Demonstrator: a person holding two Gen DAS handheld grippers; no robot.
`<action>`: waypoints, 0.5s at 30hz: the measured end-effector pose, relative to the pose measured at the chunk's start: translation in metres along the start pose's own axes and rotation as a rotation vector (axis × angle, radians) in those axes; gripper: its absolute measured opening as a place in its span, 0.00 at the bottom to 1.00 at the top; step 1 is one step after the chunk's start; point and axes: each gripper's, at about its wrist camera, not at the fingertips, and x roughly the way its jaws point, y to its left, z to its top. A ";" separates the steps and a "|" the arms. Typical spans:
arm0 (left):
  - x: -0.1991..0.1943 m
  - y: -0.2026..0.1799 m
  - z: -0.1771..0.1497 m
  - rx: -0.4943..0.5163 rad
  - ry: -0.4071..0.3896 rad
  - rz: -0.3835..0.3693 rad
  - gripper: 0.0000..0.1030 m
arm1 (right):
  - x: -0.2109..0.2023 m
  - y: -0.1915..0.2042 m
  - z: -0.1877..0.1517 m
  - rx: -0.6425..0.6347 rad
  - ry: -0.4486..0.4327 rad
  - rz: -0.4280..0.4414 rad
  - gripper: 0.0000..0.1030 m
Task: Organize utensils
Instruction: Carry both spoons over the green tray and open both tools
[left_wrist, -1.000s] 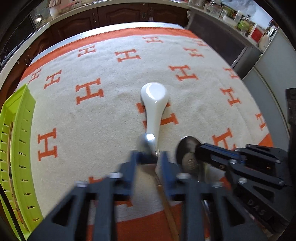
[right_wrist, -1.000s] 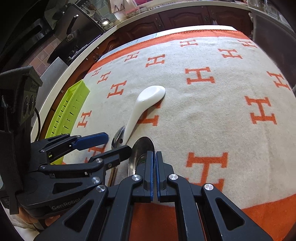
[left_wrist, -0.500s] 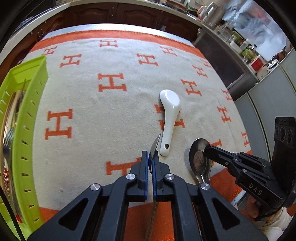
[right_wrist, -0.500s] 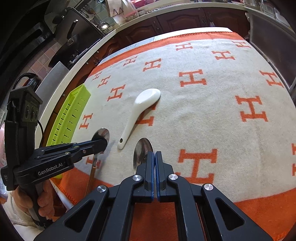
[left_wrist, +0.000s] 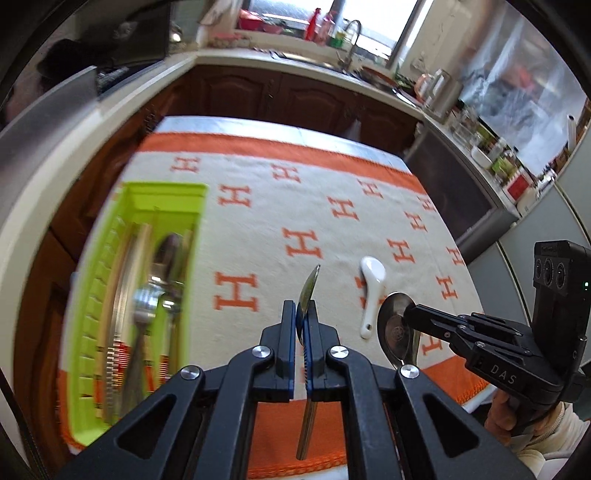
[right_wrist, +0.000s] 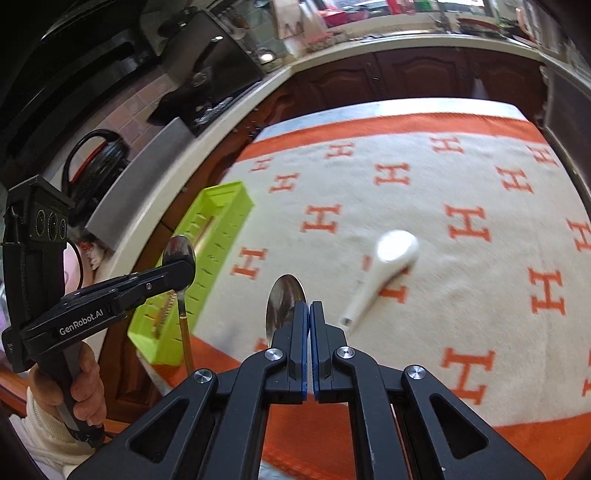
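My left gripper (left_wrist: 303, 328) is shut on a metal spoon (left_wrist: 308, 291) and holds it edge-on in the air above the cloth; the same spoon (right_wrist: 179, 254) shows in the right wrist view. My right gripper (right_wrist: 308, 321) is shut on a second metal spoon (right_wrist: 284, 302), also lifted; it shows in the left wrist view (left_wrist: 395, 332). A white ceramic spoon (left_wrist: 371, 291) lies on the cloth between them, also seen in the right wrist view (right_wrist: 384, 269). A lime green tray (left_wrist: 110, 295) at the left edge holds several metal utensils.
The table carries a cream cloth with orange H marks (left_wrist: 295, 206) and an orange border. Dark wood cabinets and a cluttered counter (left_wrist: 332, 70) stand behind. A grey appliance (left_wrist: 461, 192) stands at the right. A black stove (right_wrist: 207, 70) is at the far left.
Both grippers have risen with their spoons. The left one has swung left so the green tray and its utensils are now in fuller view.
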 end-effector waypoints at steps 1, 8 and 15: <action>-0.007 0.008 0.002 -0.009 -0.015 0.016 0.01 | 0.002 0.011 0.005 -0.017 0.001 0.008 0.02; -0.035 0.060 0.007 -0.049 -0.078 0.175 0.01 | 0.028 0.090 0.047 -0.093 -0.011 0.060 0.02; -0.021 0.101 0.002 -0.045 -0.052 0.276 0.02 | 0.083 0.132 0.073 -0.041 0.015 0.056 0.02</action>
